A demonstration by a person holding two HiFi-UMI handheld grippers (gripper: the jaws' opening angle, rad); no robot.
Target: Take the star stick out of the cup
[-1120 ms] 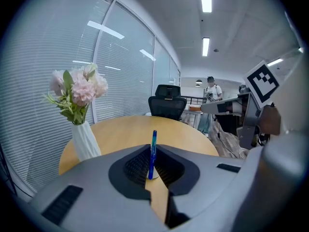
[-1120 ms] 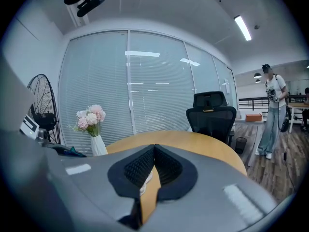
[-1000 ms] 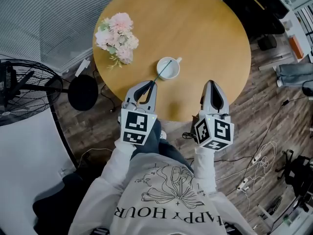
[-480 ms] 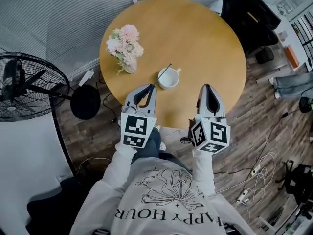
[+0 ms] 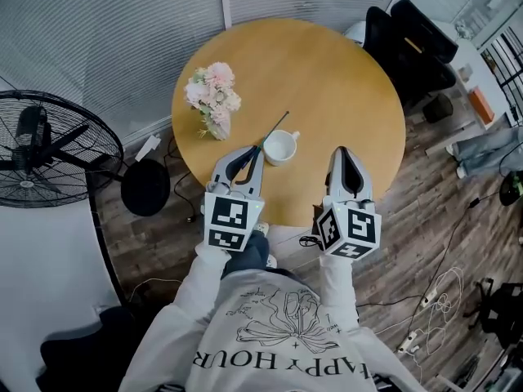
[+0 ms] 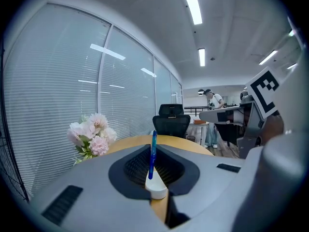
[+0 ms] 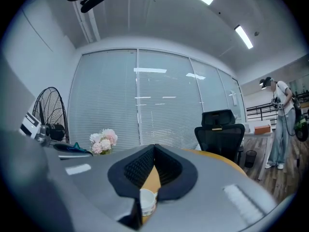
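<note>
Left gripper (image 5: pixel 257 149), fingers clenched on the thin blue stick (image 6: pixel 153 151), just beside the white ceramic cup (image 5: pixel 280 147) on the round wooden counter (image 5: pixel 343 80), right gripper (image 5: pixel 342 152), fingers pressed together, empty.

One cup (image 5: pixel 279 147), one star stick (image 5: pixel 275 127), one bouquet (image 5: pixel 213 96) (pink), one fan (image 5: pixel 33 153)

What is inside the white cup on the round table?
The cup looks empty in the head view: only its white inside shows. The stick is clamped in the left gripper and crosses beside the rim. The cup's near inner wall is hidden behind its rim.
</note>
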